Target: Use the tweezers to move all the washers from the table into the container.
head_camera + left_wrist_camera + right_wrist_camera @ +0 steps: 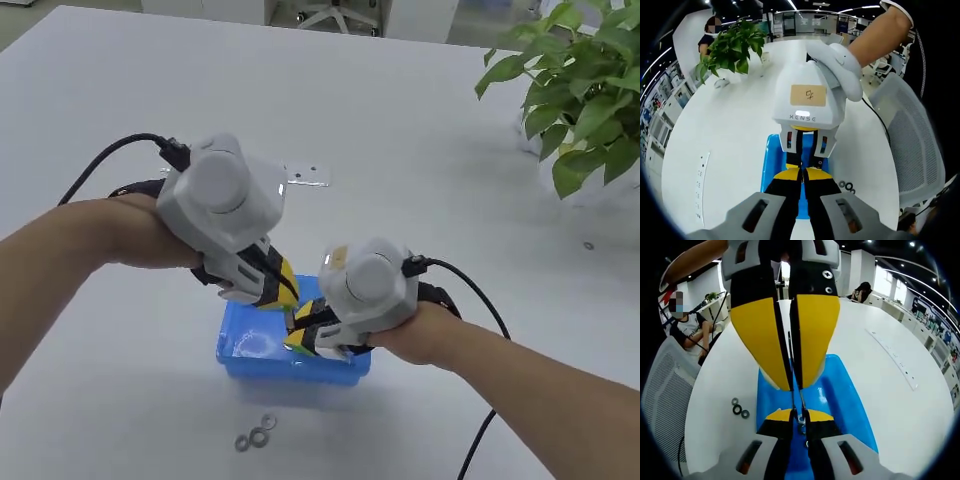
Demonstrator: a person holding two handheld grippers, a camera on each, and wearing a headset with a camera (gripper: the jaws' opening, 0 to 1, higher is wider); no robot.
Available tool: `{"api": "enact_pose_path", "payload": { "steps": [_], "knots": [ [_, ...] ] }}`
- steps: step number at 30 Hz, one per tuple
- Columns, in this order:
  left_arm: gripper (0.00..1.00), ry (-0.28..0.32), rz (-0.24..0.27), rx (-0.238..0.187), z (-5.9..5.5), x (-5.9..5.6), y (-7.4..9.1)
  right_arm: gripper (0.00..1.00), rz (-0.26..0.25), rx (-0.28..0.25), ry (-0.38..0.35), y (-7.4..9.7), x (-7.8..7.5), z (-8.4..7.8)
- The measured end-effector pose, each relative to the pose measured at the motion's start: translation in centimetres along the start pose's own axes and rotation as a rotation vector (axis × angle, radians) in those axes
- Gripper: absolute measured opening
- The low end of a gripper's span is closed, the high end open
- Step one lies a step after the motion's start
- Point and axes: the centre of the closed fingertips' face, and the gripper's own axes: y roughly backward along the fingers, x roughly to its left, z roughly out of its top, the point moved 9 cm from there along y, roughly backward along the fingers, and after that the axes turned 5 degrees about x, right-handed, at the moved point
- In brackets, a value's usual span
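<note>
The blue container (250, 350) (771, 150) (840, 390) sits on the white table. Three washers (257, 435) (846, 187) (739, 409) lie on the table just outside its near side. Both grippers hover over the container, tip to tip. My left gripper (280, 292) (801, 172) (791, 375) is shut on thin metal tweezers (791, 355). The blades run down between the yellow tips of my right gripper (300, 340) (799, 416), which is shut around their lower end. A small metal bit shows there; I cannot tell if it is a washer.
A potted plant (580, 90) (732, 45) stands at the table's far right. A white strip (305, 177) (892, 357) lies flat beyond the container. A mesh chair (917, 135) stands beside the table. People sit in the background.
</note>
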Motion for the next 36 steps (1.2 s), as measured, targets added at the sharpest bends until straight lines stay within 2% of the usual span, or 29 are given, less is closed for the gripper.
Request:
{"api": "enact_pose_path", "payload": {
  "steps": [12, 24, 36],
  "knots": [
    [0.06, -0.007, 0.007, -0.004, 0.3, -0.3, 0.5, 0.11, -0.014, -0.009, 0.006, 0.5, 0.3, 0.4],
    [0.06, -0.023, 0.027, -0.01, 1.2, -1.0, 1.9, 0.11, -0.043, -0.033, 0.012, 1.8, 0.8, 1.2],
    [0.06, -0.052, 0.034, -0.013, 2.1, -2.5, 3.2, 0.11, -0.07, -0.051, 0.026, 3.1, 2.1, 1.9]
  ]
}}
